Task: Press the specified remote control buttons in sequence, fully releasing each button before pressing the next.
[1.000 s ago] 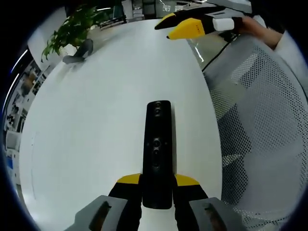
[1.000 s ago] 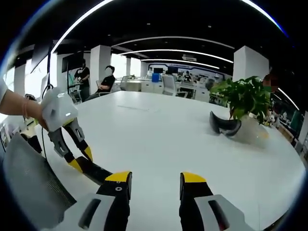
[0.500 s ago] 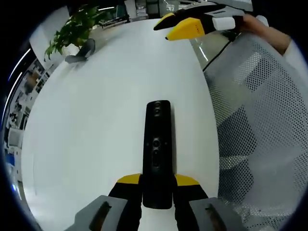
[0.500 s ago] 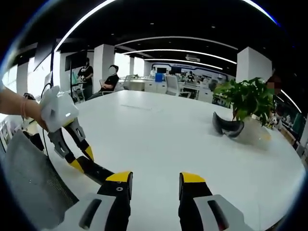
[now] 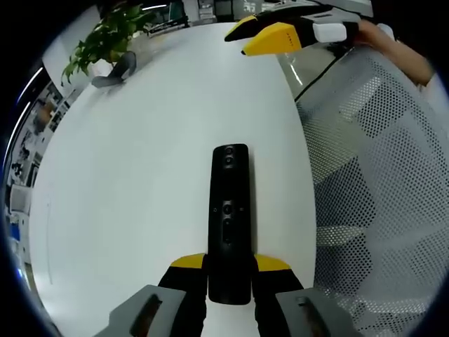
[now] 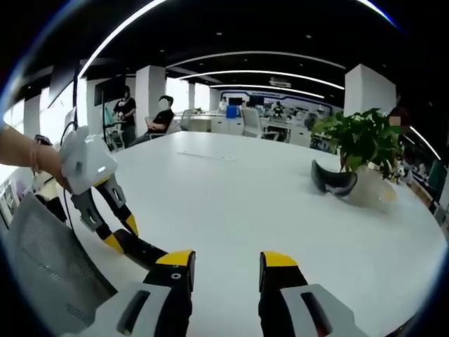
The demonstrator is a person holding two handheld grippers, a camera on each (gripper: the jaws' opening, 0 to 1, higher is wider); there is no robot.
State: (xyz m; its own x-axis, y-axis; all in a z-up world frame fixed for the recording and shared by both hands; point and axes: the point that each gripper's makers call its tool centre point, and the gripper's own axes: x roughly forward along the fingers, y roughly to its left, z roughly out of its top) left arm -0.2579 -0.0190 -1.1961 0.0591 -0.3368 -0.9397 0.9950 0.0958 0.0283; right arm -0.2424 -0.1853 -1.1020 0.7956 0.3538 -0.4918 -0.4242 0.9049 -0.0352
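A long black remote [image 5: 229,210] points away from me over the white table [image 5: 133,182], its near end clamped between the jaws of my left gripper [image 5: 229,263]. Its buttons face up and nothing touches them. My right gripper [image 5: 270,36] hovers at the table's far edge, well beyond the remote. In the right gripper view, my right gripper [image 6: 226,260] stands open with nothing between its yellow-tipped jaws. The left gripper [image 6: 121,235] comes in from the left there, shut on the remote [image 6: 140,249], with a hand behind it.
A potted plant [image 5: 105,38] [image 6: 361,140] and a black curved object [image 5: 116,74] [image 6: 330,181] stand at the table's far side. A grey mesh chair [image 5: 379,175] [image 6: 42,260] is beside the table. People sit in the office behind [image 6: 158,116].
Both views have shifted slightly with the hands. The remote stays clamped in the left gripper, and the right gripper stays open and apart from it.
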